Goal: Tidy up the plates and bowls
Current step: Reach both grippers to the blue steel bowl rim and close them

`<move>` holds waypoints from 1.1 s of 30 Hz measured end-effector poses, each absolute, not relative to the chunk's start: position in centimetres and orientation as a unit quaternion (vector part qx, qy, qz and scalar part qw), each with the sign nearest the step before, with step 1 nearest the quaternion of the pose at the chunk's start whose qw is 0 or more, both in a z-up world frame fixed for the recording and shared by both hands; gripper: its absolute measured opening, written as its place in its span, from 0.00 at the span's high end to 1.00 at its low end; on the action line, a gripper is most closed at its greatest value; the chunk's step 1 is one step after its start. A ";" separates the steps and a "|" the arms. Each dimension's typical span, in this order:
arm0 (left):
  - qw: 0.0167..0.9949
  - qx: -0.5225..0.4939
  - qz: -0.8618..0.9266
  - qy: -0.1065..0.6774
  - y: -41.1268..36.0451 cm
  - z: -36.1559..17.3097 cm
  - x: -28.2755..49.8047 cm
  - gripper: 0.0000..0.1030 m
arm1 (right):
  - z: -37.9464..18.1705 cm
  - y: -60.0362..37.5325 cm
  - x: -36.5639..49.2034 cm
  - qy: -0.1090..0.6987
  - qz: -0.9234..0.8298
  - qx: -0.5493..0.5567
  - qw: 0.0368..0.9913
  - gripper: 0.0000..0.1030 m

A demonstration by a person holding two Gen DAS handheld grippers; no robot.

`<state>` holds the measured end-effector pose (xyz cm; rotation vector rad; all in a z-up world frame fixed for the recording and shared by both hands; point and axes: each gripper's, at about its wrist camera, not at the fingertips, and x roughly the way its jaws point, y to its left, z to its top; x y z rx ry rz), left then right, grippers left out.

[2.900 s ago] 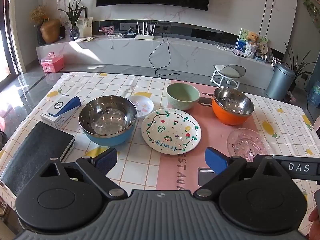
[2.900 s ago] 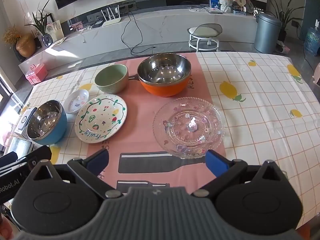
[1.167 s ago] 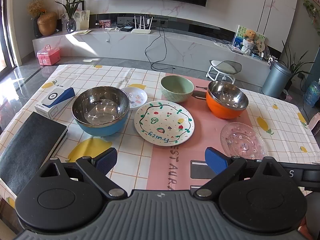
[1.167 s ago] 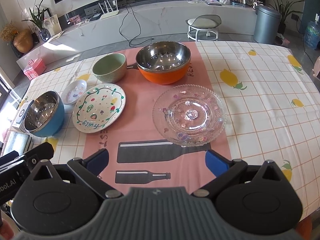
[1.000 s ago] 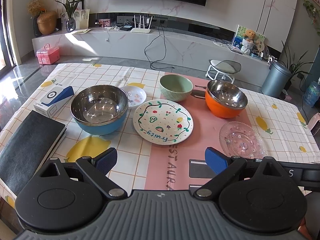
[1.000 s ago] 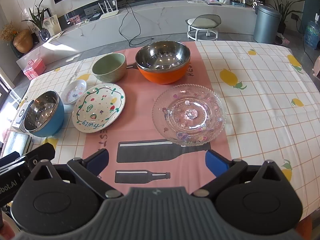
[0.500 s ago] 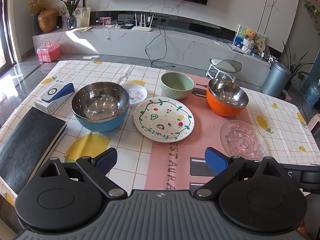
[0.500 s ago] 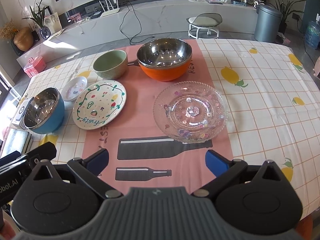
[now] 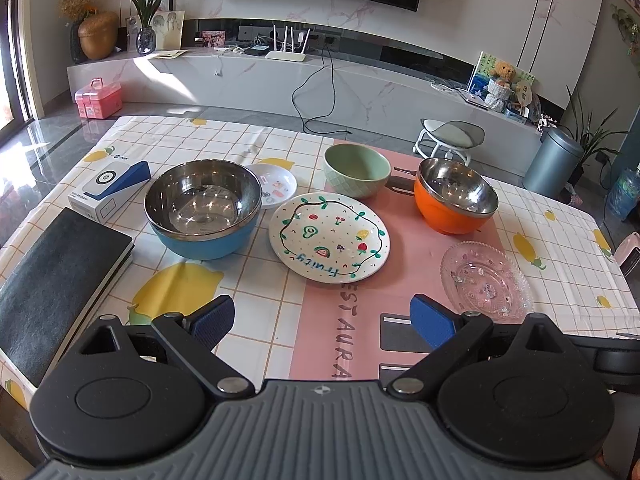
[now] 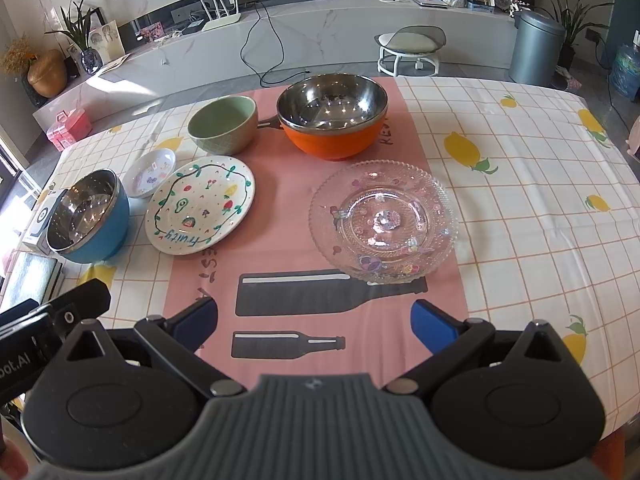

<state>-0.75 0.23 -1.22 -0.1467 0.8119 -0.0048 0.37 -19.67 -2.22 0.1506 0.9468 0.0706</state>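
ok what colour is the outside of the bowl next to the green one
Orange bowl, steel inside; clearest in the right wrist view.

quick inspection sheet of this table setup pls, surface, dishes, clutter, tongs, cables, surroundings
surface: table under a lemon-print checked cloth with a pink printed runner down the middle.
job's things: blue steel bowl, small saucer, fruit-painted plate, green bowl, orange steel bowl, clear glass plate; all separate, upright, nothing stacked.
clutter: white and blue box, black flat case at the left edge.
tongs: left tongs open, empty; right tongs open, empty; both short of the dishes.
cables: black cable hanging from the TV bench, off the table.
surroundings: stool, grey bin, potted plants.
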 end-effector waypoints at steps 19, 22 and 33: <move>0.902 -0.224 0.007 0.369 7.6 -4.7 -0.6 0.29 | -3.4 -17.2 -0.4 0.336 0.080 0.058 0.937 0.21; 0.899 -0.240 0.014 0.365 9.2 -5.2 0.1 0.35 | -3.8 -15.8 0.7 0.339 0.100 0.067 0.933 0.30; 0.895 -0.285 0.069 0.336 15.7 -5.3 3.6 0.35 | -2.8 -6.1 5.2 0.344 0.211 0.049 0.914 0.46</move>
